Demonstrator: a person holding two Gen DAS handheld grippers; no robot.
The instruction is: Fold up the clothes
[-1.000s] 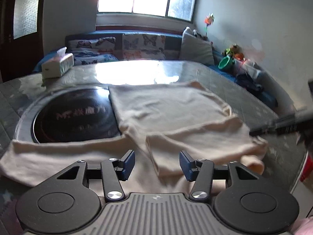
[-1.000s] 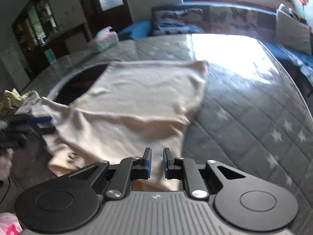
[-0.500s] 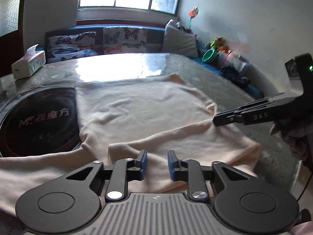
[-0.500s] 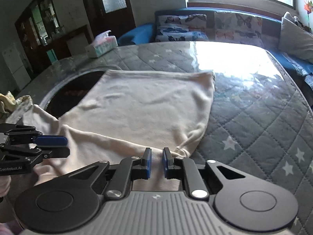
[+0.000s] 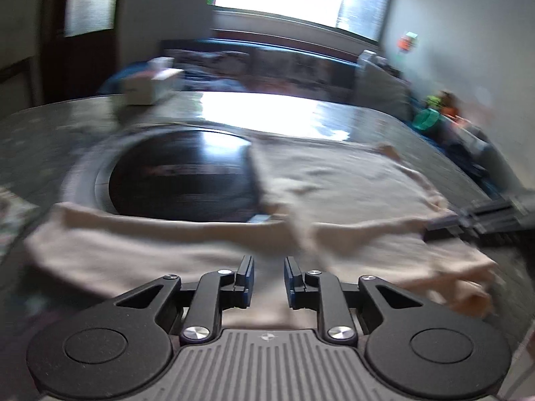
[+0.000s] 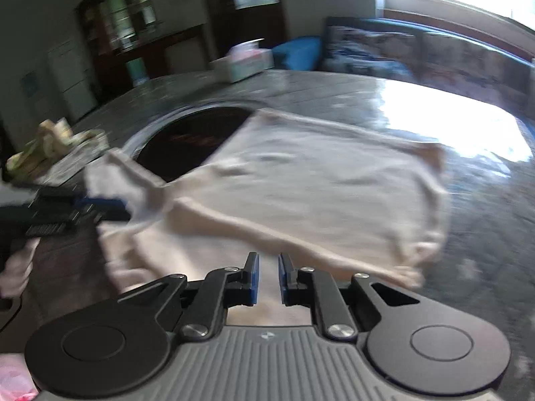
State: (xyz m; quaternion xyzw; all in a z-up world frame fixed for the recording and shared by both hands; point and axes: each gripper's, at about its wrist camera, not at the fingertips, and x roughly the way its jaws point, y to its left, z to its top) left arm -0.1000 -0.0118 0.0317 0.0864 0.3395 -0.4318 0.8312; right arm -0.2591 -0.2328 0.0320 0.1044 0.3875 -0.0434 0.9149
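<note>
A cream garment (image 5: 334, 193) lies spread on the quilted table, one sleeve reaching left across the front; it also shows in the right wrist view (image 6: 317, 183). My left gripper (image 5: 268, 279) sits low over the garment's near edge with a narrow gap between its blue pads, and cloth fills the view behind the gap. My right gripper (image 6: 268, 277) is over the near edge too, jaws a little apart. Both views are blurred, so I cannot tell whether either one pinches cloth. Each gripper shows in the other's view, the left (image 6: 83, 207) and the right (image 5: 468, 220).
A round dark glass inset (image 5: 180, 180) sits in the table left of the garment. A tissue box (image 5: 153, 83) stands at the far edge. A small pile of cloth (image 6: 43, 147) lies at the table's left. A sofa with cushions (image 6: 401, 46) is behind.
Both grippers moved fast and the views are now blurred. The left view swung left and its jaws stand slightly wider. The right jaws opened a little. The garment's sleeve is stretched out leftward.
</note>
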